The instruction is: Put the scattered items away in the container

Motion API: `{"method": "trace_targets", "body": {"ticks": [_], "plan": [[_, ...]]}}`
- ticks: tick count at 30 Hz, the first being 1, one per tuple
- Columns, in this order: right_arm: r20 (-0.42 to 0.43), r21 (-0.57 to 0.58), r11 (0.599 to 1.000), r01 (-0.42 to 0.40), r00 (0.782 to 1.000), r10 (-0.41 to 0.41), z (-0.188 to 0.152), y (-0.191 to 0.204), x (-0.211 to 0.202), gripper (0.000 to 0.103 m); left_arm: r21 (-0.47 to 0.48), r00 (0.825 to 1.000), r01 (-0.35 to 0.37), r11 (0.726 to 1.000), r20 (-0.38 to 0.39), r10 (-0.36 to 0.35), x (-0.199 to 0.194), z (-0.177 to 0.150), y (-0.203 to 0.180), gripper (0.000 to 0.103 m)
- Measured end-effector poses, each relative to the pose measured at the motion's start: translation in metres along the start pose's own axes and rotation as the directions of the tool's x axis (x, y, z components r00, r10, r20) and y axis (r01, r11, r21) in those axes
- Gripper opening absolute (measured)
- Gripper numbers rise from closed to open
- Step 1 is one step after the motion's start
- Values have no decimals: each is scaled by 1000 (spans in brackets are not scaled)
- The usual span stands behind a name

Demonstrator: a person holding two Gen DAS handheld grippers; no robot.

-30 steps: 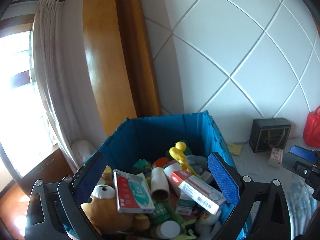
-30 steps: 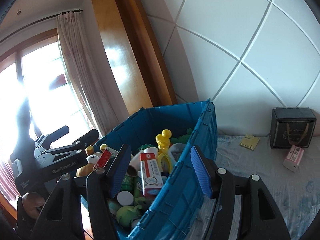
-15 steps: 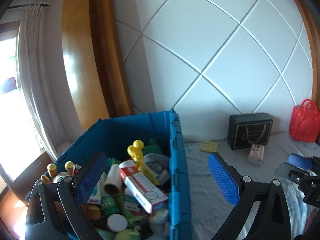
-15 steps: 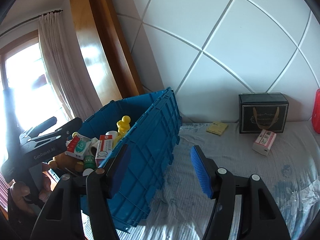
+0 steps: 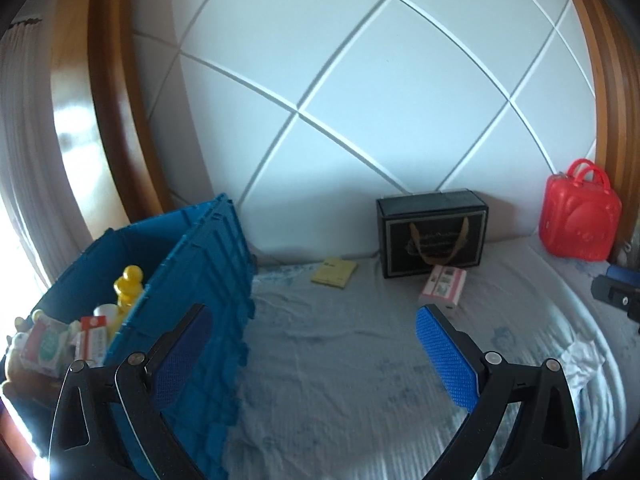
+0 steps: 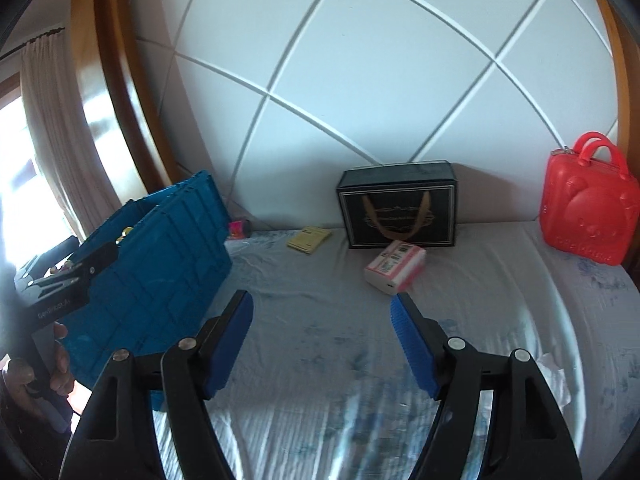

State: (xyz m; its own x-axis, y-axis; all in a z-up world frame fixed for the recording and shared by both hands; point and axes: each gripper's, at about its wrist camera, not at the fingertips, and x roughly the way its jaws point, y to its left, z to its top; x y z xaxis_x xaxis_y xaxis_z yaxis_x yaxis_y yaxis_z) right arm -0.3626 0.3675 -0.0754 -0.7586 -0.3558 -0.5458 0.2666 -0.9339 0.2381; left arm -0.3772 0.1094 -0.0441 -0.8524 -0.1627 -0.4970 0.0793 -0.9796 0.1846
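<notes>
blue ribbed crate (image 5: 200,280), crammed with toys

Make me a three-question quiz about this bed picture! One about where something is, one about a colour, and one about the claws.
1. Where does the pink and white box lie?
A. inside the blue crate
B. on the bedsheet, in front of the black gift box
C. on top of the red case

2. What colour is the little case with two handles, at the far right by the headboard?
A. red
B. green
C. yellow

3. How are the two claws right now?
A. both shut on a toy
B. one open, one shut
C. both open and holding nothing

Answers:
1. B: it rests on the bedsheet just before the black gift box, outside the blue crate.
2. A: its whole shell is bright red.
3. C: the left claw and right claw each show a wide gap with only sheet between the pads.
</notes>
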Motion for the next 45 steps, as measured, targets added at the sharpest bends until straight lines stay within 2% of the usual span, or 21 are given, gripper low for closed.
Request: {"method": "trace_targets", "body": {"ticks": [4,7,12,16,20,22,24,27,31,39,45], "plan": [[-35,2,999,39,999,-39,18,-49,17,71,21,997,54,998,-48,-53,45,3,-44,103],[-53,39,998,40,998,-38,33,-74,46,71,27,991,99,995,-98,-96,86,3,-72,103],[-104,55,996,63,993,-57,51,-97,115,71,65,982,137,988,-140,-127,157,1,-111,103],[-170,75,994,76,983,-63,51,-108,180,71,121,972,167,978,-184,-143,212,-1,-141,103],[-228,35,997,67,972,-57,38,-121,231,71,171,961,196,966,-229,-154,260,-10,-162,103],[-257,25,997,70,964,-61,31,-131,254,71,176,954,215,961,-249,-168,281,-14,-170,103],[-283,74,995,71,958,-48,29,-143,276,71,163,947,233,959,-263,-185,300,-17,-177,103],[-304,108,991,73,952,-37,31,-155,307,71,148,938,250,957,-282,-201,321,-21,-183,103],[-336,58,995,78,940,-54,33,-159,347,71,129,925,272,954,-310,-222,348,-27,-188,103],[-385,151,987,59,923,3,25,-173,402,71,88,895,313,946,-360,-262,399,-38,-198,102],[-390,204,977,53,920,31,25,-176,426,71,48,888,330,943,-355,-292,403,-41,-197,102]]}}
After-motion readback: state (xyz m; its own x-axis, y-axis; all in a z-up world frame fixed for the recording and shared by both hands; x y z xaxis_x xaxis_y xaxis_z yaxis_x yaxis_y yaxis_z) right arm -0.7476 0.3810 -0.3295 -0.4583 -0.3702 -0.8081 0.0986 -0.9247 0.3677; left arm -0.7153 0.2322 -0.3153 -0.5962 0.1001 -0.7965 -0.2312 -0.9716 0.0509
